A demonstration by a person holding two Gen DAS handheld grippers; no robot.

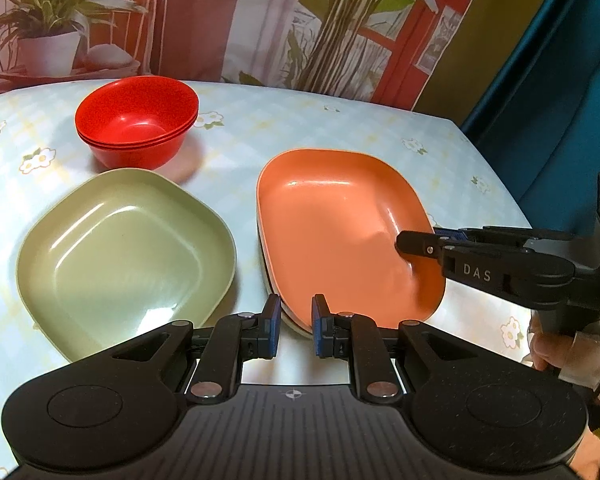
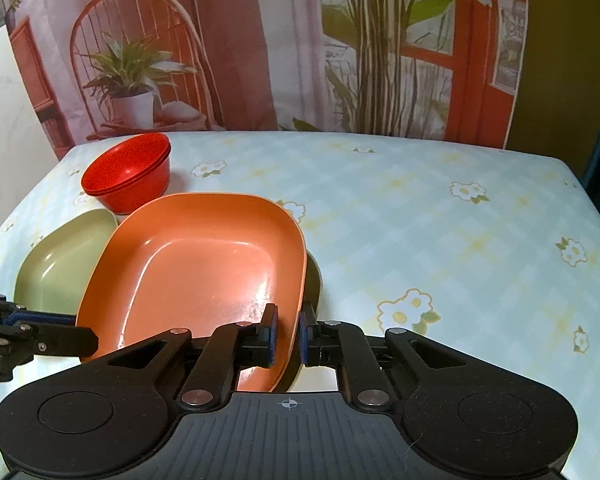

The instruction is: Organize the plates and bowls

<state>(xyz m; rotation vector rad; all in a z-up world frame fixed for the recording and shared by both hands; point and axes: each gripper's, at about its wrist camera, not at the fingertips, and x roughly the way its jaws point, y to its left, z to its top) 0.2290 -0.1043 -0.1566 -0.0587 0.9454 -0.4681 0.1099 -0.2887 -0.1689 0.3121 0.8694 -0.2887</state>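
Orange and glossy, rounded-oblong, shallow with a raised rim: orange plate (image 1: 332, 232) from the left wrist, on the floral counter (image 1: 340, 128), right of green plate (image 1: 128, 248), nearer than the nested red bowls (image 1: 140, 120). Long axis near to far. Left tongs (image 1: 296, 326) nearly closed at its near-left corner, hold unclear. From the right wrist: right tongs (image 2: 288, 334) clamped across the near-right rim, over a dark lower plate (image 2: 314, 280).
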